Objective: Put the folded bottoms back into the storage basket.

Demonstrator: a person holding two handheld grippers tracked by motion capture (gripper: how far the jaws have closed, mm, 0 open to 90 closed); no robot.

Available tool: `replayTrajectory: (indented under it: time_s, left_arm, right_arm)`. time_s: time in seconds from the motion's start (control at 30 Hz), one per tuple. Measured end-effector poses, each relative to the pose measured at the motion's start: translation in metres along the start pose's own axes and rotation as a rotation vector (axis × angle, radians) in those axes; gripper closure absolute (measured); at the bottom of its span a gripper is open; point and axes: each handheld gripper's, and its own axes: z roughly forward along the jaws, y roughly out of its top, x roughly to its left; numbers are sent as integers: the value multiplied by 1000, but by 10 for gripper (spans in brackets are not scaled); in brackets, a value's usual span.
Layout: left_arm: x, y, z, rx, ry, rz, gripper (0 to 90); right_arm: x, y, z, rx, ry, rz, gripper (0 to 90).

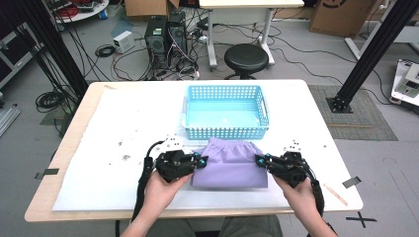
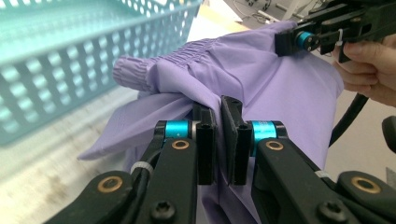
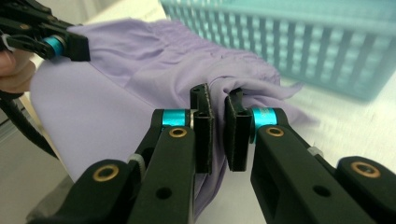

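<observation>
A folded lilac garment (image 1: 230,164) with an elastic waistband lies just in front of the light blue basket (image 1: 226,129). My left gripper (image 1: 201,161) is shut on the garment's left edge, and its pads pinch a fold of lilac cloth (image 2: 187,100) in the left gripper view (image 2: 218,112). On the opposite edge my right gripper (image 1: 258,159) is shut on the cloth (image 3: 116,88), which bunches between its jaws (image 3: 217,105). The cloth hangs stretched between the two grippers, lifted off the table at both sides.
The basket (image 2: 51,88) stands empty directly behind the garment (image 3: 289,51). White paper (image 1: 113,133) covers the tabletop. A wooden stick (image 1: 336,194) lies near the table's front right edge. A black stool (image 1: 246,58) and computer cases (image 1: 165,34) stand beyond the far edge.
</observation>
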Motion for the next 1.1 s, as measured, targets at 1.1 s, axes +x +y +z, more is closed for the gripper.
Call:
replayTrajectory:
  time_s: [1.1]
  left_arm:
    - [118,121,43,-112,204,23,846]
  right_arm:
    - [-75,164,81,-96,-149,-69,847]
